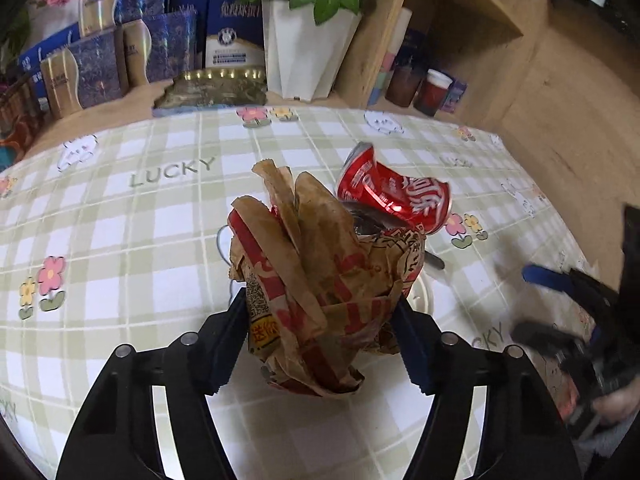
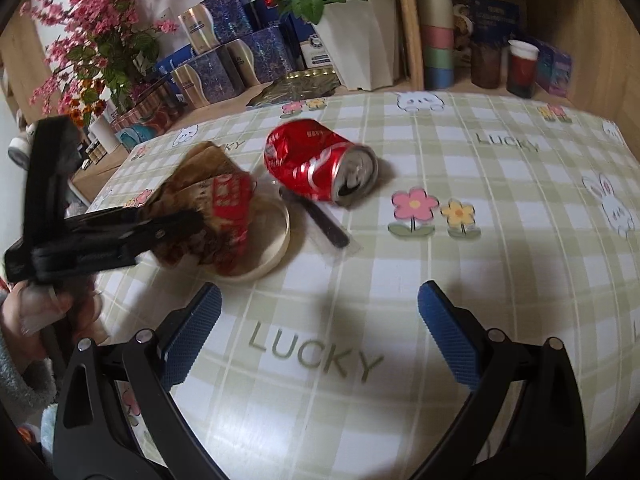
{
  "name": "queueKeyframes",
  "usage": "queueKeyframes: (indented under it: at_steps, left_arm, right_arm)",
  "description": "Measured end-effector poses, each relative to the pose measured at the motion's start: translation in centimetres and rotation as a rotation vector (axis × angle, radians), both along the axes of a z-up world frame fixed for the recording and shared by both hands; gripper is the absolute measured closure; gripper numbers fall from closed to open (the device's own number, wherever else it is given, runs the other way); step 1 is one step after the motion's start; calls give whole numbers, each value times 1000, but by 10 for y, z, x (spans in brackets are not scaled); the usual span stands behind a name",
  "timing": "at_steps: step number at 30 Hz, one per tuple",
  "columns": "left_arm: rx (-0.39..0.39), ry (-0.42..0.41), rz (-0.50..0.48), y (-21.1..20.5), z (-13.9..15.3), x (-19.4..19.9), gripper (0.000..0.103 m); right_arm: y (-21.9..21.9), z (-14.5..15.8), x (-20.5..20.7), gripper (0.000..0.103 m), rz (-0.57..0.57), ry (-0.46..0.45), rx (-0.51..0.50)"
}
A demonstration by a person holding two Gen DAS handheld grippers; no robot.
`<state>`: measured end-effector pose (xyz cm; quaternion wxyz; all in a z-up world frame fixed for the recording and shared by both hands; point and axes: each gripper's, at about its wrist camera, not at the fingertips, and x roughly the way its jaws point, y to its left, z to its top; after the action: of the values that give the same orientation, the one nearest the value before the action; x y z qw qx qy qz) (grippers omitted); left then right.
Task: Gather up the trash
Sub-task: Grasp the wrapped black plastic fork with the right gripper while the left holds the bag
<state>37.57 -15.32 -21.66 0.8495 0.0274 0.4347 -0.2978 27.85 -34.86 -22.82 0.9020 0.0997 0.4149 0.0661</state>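
The left claw (image 1: 320,344) clamps the crumpled paper food wrapper (image 1: 316,280) over the shallow bowl (image 2: 276,248). The right claw (image 2: 320,336) hangs spread and empty, probably lined up for the crushed red can (image 2: 320,162) on the table (image 2: 500,260)

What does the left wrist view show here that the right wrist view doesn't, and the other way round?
Left wrist only: the left gripper head-on, its jaws shut on the crumpled paper bag.

Right wrist only: the right gripper with jaws open and empty above the tablecloth, the pink blossom branches, and the shallow round dish below the bag.

Both: the bag, the crushed red can, the dark utensil and the white planter.
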Motion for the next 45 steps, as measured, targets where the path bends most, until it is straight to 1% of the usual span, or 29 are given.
queueKeyframes:
  at_steps: [1,2,6,8,10,12,15,19,20,22,23,24,25,26,27,28,30,32,38,45]
  left_arm:
    - [-14,-4,5,4,3,-4,37]
    - [-29,-6,10,9,6,-7,37]
    - [-93,-11,61,39,21,-23,37]
    - [-115,-13,82,53,27,-30,36]
    - [-125,-21,104,67,31,-37,36]
    - [-139,-26,127,80,34,-45,36]
    - [-159,-31,166,99,35,-56,36]
    - [-175,-35,196,114,37,-70,36]
    - [-176,-37,198,116,38,-73,35]
    - [-176,-39,205,121,38,-80,35]
    - [-175,-39,209,122,39,-84,35]
    - [-175,-37,213,124,39,-85,35]
    - [-176,-35,216,125,38,-88,35]
    - [-176,-32,221,126,38,-89,35]
    - [-176,-27,225,127,37,-92,35]
    - [-175,-23,228,128,37,-95,35]
    - [-169,-18,230,129,35,-100,35]
    - [-159,-20,230,129,35,-106,34]
    - [-141,-18,224,133,36,-129,34]
    - [-122,-22,199,133,40,-164,34]
  right_arm:
    - [1,1,5,7,13,-5,-17]
    - [1,2,11,14,25,-8,-37]
    - [3,-6,35,29,67,31,-122]
    - [5,-16,49,43,94,69,-179]
    - [8,-26,59,47,118,105,-208]
    - [10,-34,66,48,129,125,-220]
    - [17,-37,78,48,143,116,-228]
    - [30,-36,93,49,155,105,-244]
    - [31,-35,95,53,155,104,-242]
    - [34,-35,101,57,155,102,-233]
    - [36,-35,102,62,157,99,-233]
    - [37,-35,103,64,160,98,-228]
    - [37,-34,104,70,159,97,-224]
    - [38,-34,103,79,158,97,-222]
    - [40,-34,102,84,160,98,-220]
    - [43,-33,100,86,164,105,-224]
    - [47,-33,93,87,173,111,-234]
    - [50,-32,83,88,186,121,-221]
    - [53,-22,38,89,183,105,-138]
    - [47,-13,-17,89,121,83,-70]
